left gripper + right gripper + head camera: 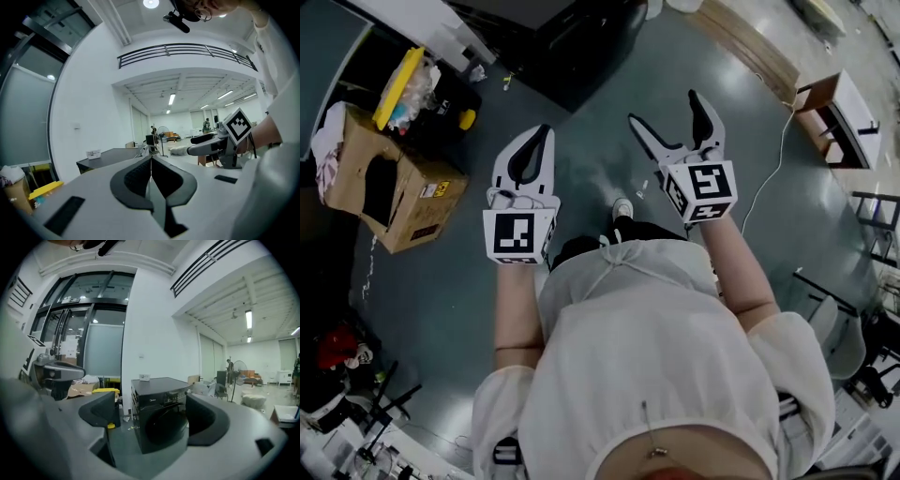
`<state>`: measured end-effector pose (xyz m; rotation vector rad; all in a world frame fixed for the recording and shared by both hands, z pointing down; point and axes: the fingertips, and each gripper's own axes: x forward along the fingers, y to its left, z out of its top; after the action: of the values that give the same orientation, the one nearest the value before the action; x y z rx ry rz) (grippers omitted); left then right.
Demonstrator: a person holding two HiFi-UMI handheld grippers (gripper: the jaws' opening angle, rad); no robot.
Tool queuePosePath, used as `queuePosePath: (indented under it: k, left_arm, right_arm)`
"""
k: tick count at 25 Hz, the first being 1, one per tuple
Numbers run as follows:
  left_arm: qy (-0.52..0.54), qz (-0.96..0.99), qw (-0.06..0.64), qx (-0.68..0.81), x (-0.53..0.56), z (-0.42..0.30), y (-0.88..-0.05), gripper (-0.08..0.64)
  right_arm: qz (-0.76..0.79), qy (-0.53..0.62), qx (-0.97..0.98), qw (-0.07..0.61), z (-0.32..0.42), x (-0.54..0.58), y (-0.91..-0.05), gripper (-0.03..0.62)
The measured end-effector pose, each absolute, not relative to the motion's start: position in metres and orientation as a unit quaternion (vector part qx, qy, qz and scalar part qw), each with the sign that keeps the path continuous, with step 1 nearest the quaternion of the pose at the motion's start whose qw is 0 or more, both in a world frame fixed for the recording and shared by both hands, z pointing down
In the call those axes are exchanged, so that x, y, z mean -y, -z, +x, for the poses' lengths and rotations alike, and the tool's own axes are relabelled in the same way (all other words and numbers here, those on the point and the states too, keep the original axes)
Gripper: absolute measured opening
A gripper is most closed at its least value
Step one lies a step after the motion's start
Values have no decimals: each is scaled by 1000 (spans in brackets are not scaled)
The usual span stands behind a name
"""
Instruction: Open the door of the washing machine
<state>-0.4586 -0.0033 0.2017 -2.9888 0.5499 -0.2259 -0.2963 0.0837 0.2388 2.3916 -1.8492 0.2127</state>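
The black washing machine [159, 420] stands a few steps ahead, its round door [165, 427] shut and facing me. In the head view it is the dark block [577, 47] at the top. My right gripper [150, 404] is held out toward it, well short of it, open wide with nothing between its fingers [101, 411]; the head view shows the same right gripper [666, 111]. The left gripper [151, 158] is shut and empty, held beside the right one [546, 133]. In the left gripper view the machine's flat top [110, 158] lies off to the left.
An open cardboard box [389, 192] and a yellow-lidded bin [403, 89] sit on the floor to the left of the machine. A white cable [769, 178] runs across the floor at right toward a small desk [839, 108]. Wooden boards [750, 42] lie at the top right.
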Motion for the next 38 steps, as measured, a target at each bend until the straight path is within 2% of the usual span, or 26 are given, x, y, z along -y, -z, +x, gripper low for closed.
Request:
queuePosePath:
  k: [6,14,19,25,28,32,36,38]
  left_arm:
    - [96,-976,31,-195,47,-409,-233,22]
    - [125,-976,-14,-179,132,-361,-307,21]
    - [138,-976,-17,-169,189,-331,-361,21]
    - [208,-964,-61,-157,232,-316,-437,23]
    - [208,-963,-71,-157,253,-309,-469,23]
    - [219,-959,-92,-154,275,-310,-505,23]
    - [231,-956,-103,-151,286,-305,-526,23]
    - [232,-954,-111,-152,290,-303,-533,23]
  right_arm:
    - [775,-119,618,61,-242,-33,-279,466]
    - [758,-188,619,81,-205,64,-361,466]
    - [752,-254,602,93,-184,126,-438,466]
    - [745,-318,575,112,-169,186,-535,465]
    - [749,-351,550,114,-156,213,-579,462]
    - [755,-385,518,114,-151,241,-630,414]
    - [754,-398,507,125,-147,256,-662,410]
    - [751,-408,503,126,-148,261,-674,383]
